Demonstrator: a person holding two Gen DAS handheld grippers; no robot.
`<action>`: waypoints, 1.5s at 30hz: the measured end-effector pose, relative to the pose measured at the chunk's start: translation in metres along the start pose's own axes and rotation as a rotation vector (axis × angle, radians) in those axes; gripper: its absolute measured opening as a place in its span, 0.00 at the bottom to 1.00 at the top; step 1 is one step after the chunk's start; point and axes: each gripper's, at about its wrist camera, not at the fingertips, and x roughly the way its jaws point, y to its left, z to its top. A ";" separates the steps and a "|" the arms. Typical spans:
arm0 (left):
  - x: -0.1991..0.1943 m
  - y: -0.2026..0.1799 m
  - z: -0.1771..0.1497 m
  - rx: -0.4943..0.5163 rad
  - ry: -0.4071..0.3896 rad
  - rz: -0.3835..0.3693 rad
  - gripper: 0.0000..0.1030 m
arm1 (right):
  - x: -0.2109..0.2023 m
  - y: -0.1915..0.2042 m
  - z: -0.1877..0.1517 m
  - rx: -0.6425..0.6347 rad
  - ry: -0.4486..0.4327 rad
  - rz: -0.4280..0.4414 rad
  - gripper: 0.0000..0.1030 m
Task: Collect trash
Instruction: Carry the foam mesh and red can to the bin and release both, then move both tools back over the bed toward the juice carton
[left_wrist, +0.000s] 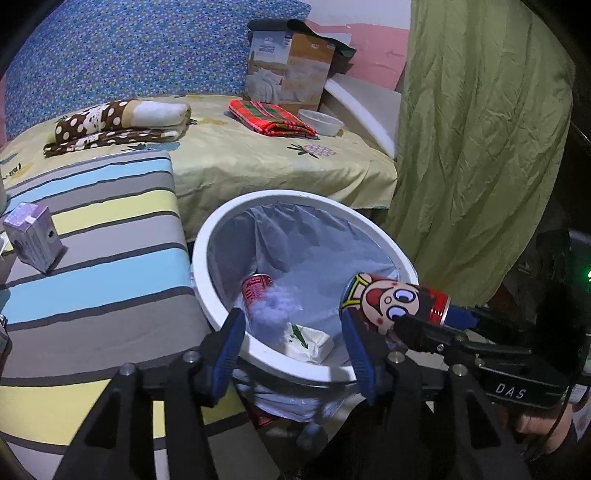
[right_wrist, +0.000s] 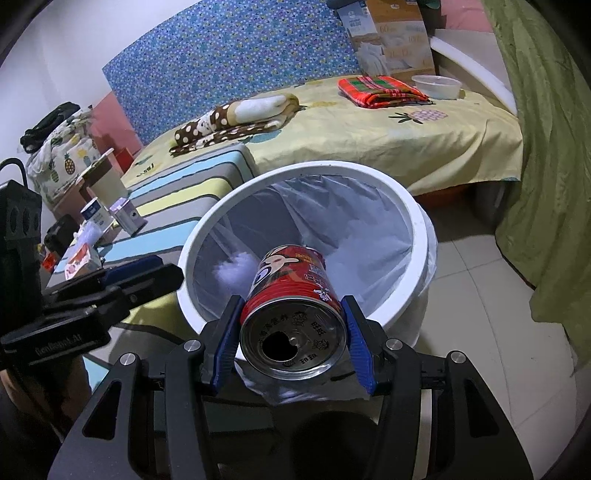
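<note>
So the red cartoon can (right_wrist: 293, 314) is clamped in the right claw (right_wrist: 291, 332), its long axis pointed forward and down over the near rim of the white bin (right_wrist: 419, 236). The drop is basically lined up; only a release seems needed. The left claw (left_wrist: 293, 354) is spread wide with nothing held, parked above the same rim. Another can (left_wrist: 256, 291) is already seen inside.
</note>
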 end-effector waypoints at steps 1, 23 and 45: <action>-0.001 0.001 0.000 -0.004 -0.002 0.000 0.55 | 0.001 0.000 0.000 -0.003 0.005 0.000 0.53; -0.029 0.021 -0.008 -0.047 -0.032 0.053 0.55 | -0.008 0.012 0.006 -0.025 0.006 -0.029 0.53; -0.093 0.052 -0.040 -0.121 -0.108 0.194 0.55 | -0.021 0.073 0.002 -0.127 -0.068 0.128 0.53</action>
